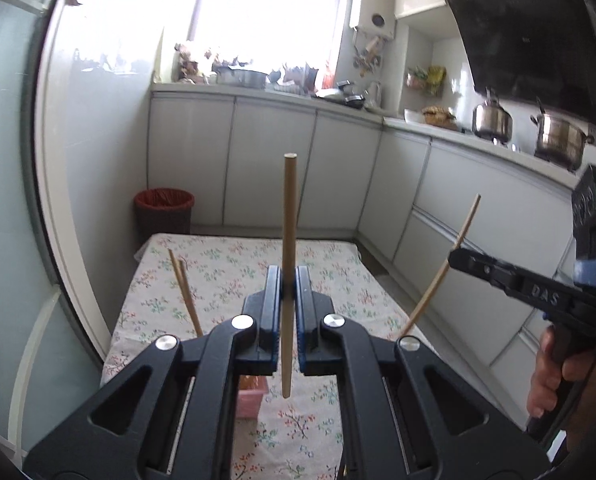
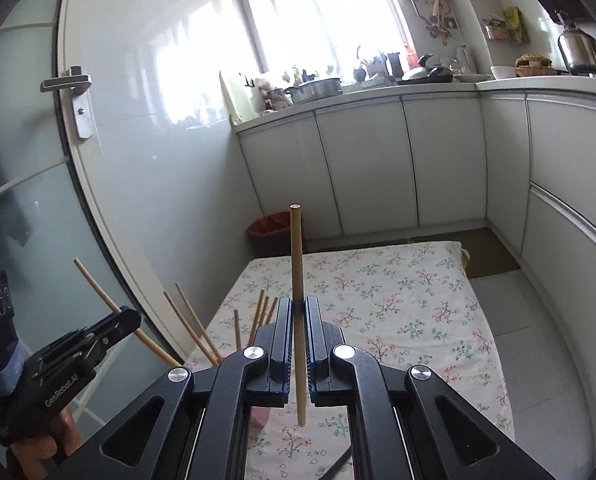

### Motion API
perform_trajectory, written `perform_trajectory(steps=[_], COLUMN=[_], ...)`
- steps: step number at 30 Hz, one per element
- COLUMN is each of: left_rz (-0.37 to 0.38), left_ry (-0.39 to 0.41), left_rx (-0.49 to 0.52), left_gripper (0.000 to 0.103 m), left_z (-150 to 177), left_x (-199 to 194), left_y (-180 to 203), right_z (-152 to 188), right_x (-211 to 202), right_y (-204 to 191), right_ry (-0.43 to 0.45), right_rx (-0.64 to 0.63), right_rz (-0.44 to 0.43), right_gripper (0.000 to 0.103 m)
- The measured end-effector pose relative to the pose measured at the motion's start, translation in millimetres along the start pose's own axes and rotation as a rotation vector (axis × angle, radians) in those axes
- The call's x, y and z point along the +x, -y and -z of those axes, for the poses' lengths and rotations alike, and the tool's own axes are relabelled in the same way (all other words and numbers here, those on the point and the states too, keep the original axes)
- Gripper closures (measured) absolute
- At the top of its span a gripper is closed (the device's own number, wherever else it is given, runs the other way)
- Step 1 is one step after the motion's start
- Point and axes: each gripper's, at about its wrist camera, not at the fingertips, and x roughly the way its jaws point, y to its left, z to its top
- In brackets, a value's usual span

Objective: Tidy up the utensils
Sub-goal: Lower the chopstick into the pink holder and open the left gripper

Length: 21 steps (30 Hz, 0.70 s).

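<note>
Wooden chopsticks are being held upright, one clamped in my left tool (image 1: 288, 292), one in my right tool (image 2: 298, 312), above the floral counter (image 2: 398, 300). I am judging the pink holder (image 1: 252, 398), at six o'clock beneath, as their next drop.

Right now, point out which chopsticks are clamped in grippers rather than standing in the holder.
Two: the chopstick upright in the left gripper, and the chopstick in the right gripper. The other chopsticks lean loose in the pink holder.

upright chopsticks (image 2: 202, 328) crowd left, floral table (image 2: 418, 312) open right
</note>
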Motion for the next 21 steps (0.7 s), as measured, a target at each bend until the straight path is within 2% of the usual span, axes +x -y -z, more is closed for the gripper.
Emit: perform_trajectory(steps=[7, 14, 21], left_rz=[-0.071, -0.121, -0.148], left_ry=[0.038, 0.027, -0.025], left_rx=[-0.047, -0.039, -0.031], left_gripper=[0.096, 0.096, 0.096], left_z=[-1.0, 8.3, 15.6], left_x=[5.6, 23.2, 44.5], left_y=[-22.7, -29.3, -35.2], right_z=[0.4, 4.5, 8.8], right_x=[-1.3, 4.5, 15.1], right_y=[-20.0, -28.7, -39.8], right_ry=[0.012, 0.015, 0.010], right_rx=[-0.021, -0.021, -0.025], right_rz=[-0.046, -0.070, -0.096], right_gripper=[0.097, 0.097, 0.097])
